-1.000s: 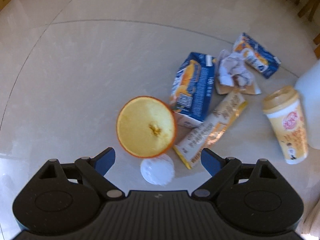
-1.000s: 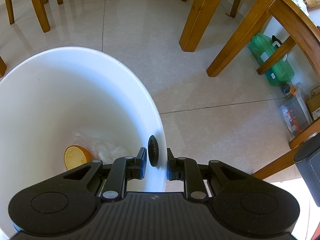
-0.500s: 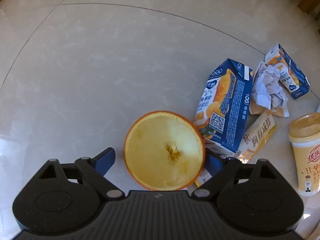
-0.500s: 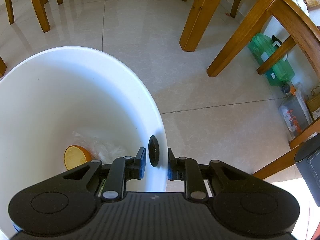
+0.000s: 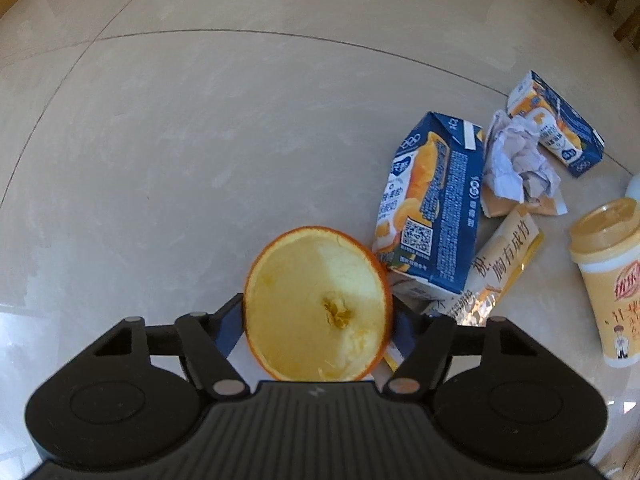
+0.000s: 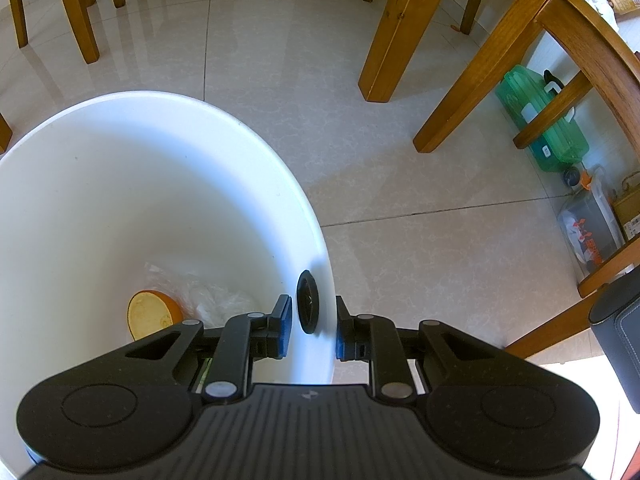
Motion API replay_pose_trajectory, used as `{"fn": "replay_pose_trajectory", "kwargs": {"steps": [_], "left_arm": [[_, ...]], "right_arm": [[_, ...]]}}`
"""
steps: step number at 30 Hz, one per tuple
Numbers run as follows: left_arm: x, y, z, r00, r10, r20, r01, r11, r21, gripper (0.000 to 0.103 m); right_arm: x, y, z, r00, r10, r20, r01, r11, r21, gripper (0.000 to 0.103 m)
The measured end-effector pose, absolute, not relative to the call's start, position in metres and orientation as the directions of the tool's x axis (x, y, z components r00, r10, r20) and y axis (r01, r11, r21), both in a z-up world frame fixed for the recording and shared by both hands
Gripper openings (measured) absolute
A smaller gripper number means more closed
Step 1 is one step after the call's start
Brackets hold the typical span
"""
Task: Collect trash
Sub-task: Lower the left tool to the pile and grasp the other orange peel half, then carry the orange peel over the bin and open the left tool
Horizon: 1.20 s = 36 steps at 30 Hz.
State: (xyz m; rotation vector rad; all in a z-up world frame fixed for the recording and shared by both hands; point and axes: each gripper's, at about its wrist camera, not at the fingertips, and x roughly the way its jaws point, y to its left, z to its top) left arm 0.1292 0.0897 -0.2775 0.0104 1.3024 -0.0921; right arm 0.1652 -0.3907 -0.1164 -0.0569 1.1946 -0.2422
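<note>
**Orange half gripped, bin held**

While clamped on the hollowed orange half (image 5: 316,304), left gripper (image 5: 318,326) low over floor, juice carton (image 5: 434,204) just right. Right gripper (image 6: 310,330) closed on white bin (image 6: 316,236) rim.

Left hand-held gripper (image 5: 318,326) now clamped on orange peel (image 5: 316,306).

Glossy beige tiled floor (image 6: 400,248), grout lines crossing. Wooden table leg (image 6: 394,32) far centre; slanted wooden braces (image 6: 480,80) to right. Chair legs (image 6: 76,4) far left. Green plastic jug (image 6: 540,120) lying on floor under table, far right. Clear plastic container (image 6: 588,232) with orange print nearer, right edge. Dark grey padded object (image 6: 618,336) near right.
</note>
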Motion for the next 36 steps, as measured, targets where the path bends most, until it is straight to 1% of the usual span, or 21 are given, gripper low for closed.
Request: {"fn": "replay_pose_trajectory", "kwargs": {"steps": [9, 13, 19, 27, 33, 36], "left_arm": [[0.113, 0.079, -0.251, 0.254, -0.060, -0.965, 0.168, 0.986, -0.017, 0.069], [0.112, 0.079, -0.217, 0.248, -0.068, -0.966, 0.265, 0.964, 0.000, 0.069], [0.121, 0.055, -0.156, 0.254, -0.160, -0.954, 0.407, 0.912, -0.045, 0.069], [0.120, -0.029, -0.073, 0.237, -0.290, -0.927, 0.623, 0.777, -0.083, 0.069], [0.122, -0.093, -0.009, 0.231, -0.373, -0.899, 0.760, 0.646, -0.073, 0.069], [0.124, -0.133, 0.012, 0.239, -0.428, -0.872, 0.819, 0.572, -0.056, 0.069]], "right_arm": [[0.165, -0.391, -0.116, 0.345, -0.215, -0.914, 0.154, 0.973, -0.171, 0.025], [0.166, -0.390, -0.116, 0.343, -0.214, -0.914, 0.155, 0.973, -0.170, 0.025], [0.166, -0.390, -0.117, 0.342, -0.213, -0.915, 0.152, 0.974, -0.169, 0.025], [0.166, -0.390, -0.116, 0.340, -0.209, -0.917, 0.152, 0.974, -0.166, 0.024], [0.166, -0.390, -0.116, 0.338, -0.203, -0.919, 0.154, 0.975, -0.159, 0.024], [0.166, -0.391, -0.116, 0.338, -0.200, -0.920, 0.154, 0.976, -0.156, 0.024]]}}
